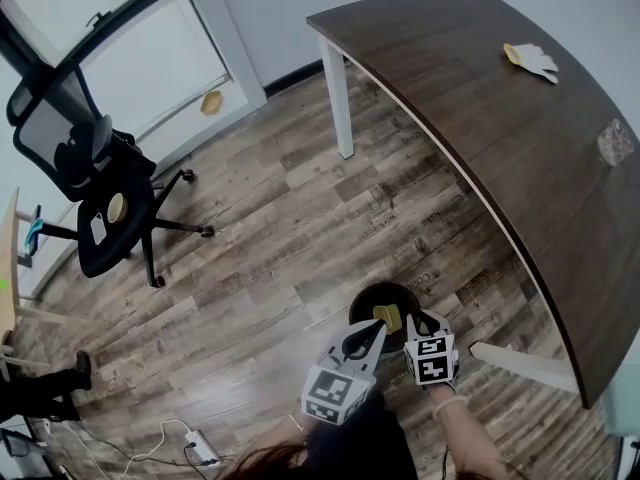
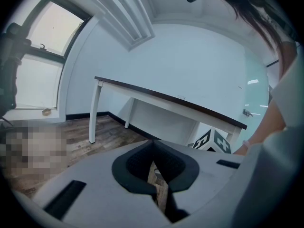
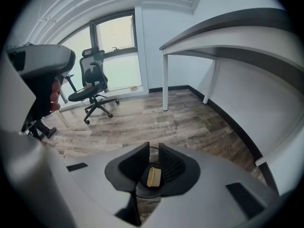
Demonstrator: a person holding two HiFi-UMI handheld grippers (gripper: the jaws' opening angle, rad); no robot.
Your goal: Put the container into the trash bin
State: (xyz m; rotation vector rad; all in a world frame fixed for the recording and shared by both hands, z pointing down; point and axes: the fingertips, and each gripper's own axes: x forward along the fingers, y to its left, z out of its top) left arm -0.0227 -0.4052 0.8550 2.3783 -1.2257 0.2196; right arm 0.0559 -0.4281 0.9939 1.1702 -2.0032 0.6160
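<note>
The head view shows both claws over a dark round trash bin [image 1: 385,289] on the wooden floor beside the bench [image 1: 500,138], with the tan container [image 1: 387,315] inside the bin's opening. The right gripper view adds what the head view cannot settle. The right claw [image 3: 153,147] has its jaws a little apart, and the container shows through the gap with dark space to its left, not clamped. The left gripper view shows the left claw [image 2: 153,144] with its tips meeting and only floor behind the slit. An office chair [image 1: 95,188] stands well apart.
</note>
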